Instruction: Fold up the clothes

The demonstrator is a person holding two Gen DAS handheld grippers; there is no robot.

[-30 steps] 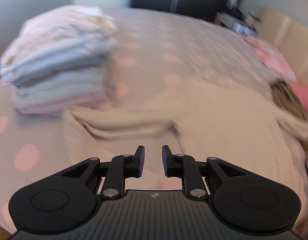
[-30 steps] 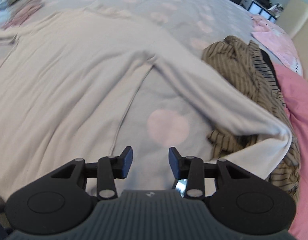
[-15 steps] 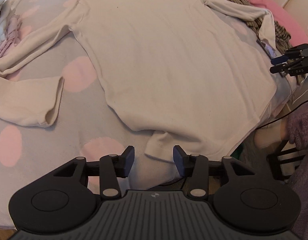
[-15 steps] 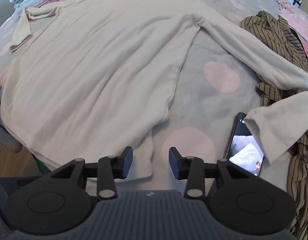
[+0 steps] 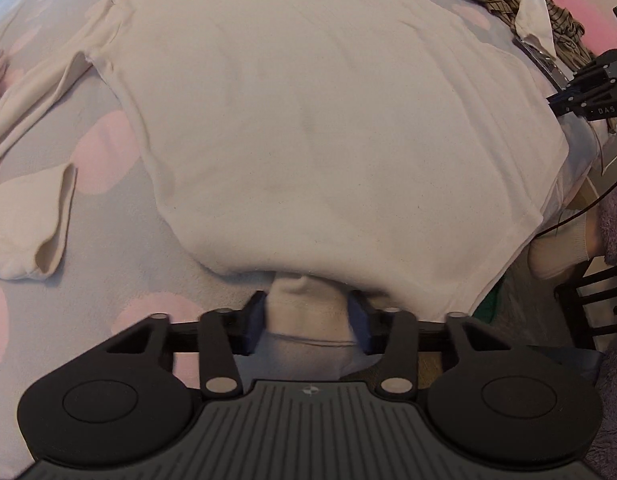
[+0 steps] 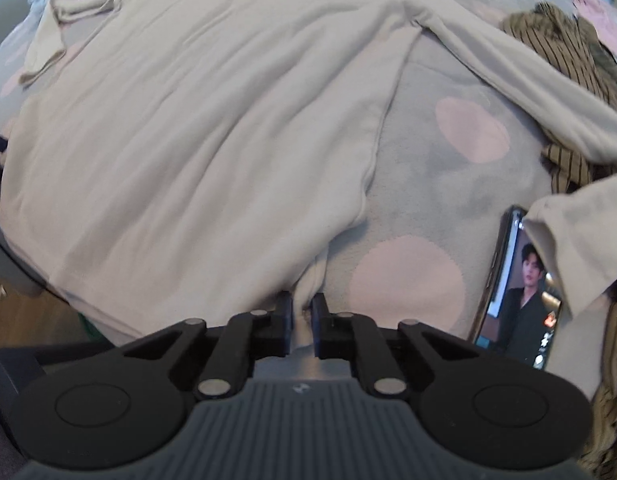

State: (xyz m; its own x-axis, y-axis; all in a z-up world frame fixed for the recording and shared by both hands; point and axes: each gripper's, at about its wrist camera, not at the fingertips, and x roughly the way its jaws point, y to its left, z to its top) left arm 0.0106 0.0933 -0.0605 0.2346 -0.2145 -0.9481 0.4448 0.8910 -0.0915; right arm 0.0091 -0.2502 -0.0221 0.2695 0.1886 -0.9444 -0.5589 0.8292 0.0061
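Pinching shirt [image 5: 328, 120] hem at near bed [image 6: 448, 168] edge: left hand-held gripper [image 5: 306, 322] and right hand-held gripper [image 6: 301, 324] just closing onto cloth. Lying flat, sleeves spread; folding not begun.

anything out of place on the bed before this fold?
Yes: a phone with its screen lit lies on the bedspread, and the right cuff of the cream long-sleeve top drapes over its upper edge. Lifting the top may drag it.
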